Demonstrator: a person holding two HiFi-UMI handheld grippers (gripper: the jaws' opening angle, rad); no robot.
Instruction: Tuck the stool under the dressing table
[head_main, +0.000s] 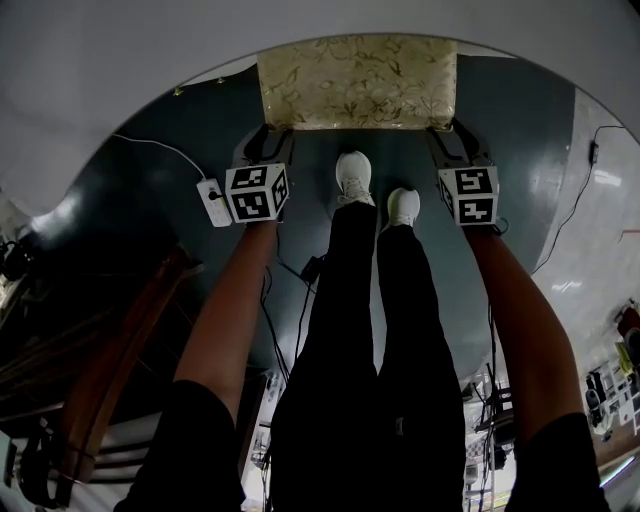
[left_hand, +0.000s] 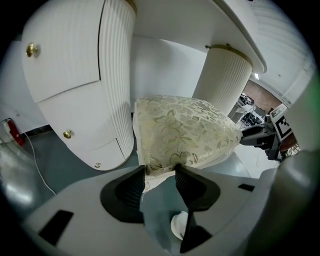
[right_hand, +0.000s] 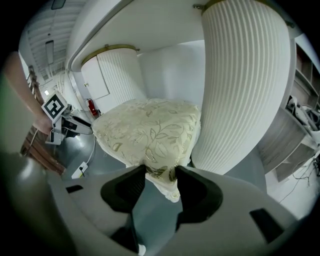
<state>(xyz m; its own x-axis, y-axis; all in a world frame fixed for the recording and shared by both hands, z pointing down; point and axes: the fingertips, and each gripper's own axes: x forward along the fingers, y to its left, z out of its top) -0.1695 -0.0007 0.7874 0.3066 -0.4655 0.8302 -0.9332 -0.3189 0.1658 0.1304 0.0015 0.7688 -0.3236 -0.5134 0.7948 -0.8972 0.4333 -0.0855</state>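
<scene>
Stool (head_main: 355, 80) with floral cushion (left_hand: 185, 130) sits on the floor (head_main: 500, 110), partly under the dressing table (right_hand: 245, 85), between its ribbed pedestals (left_hand: 117, 75). Left gripper (left_hand: 160, 175) and right gripper (right_hand: 160, 172) each pinch a near cushion corner; the knee space lies straight ahead of both.

stool (head_main: 357, 82): shiny floral cloth; tbl leg (right_hand: 240, 85): ribbed, matt wht.
</scene>
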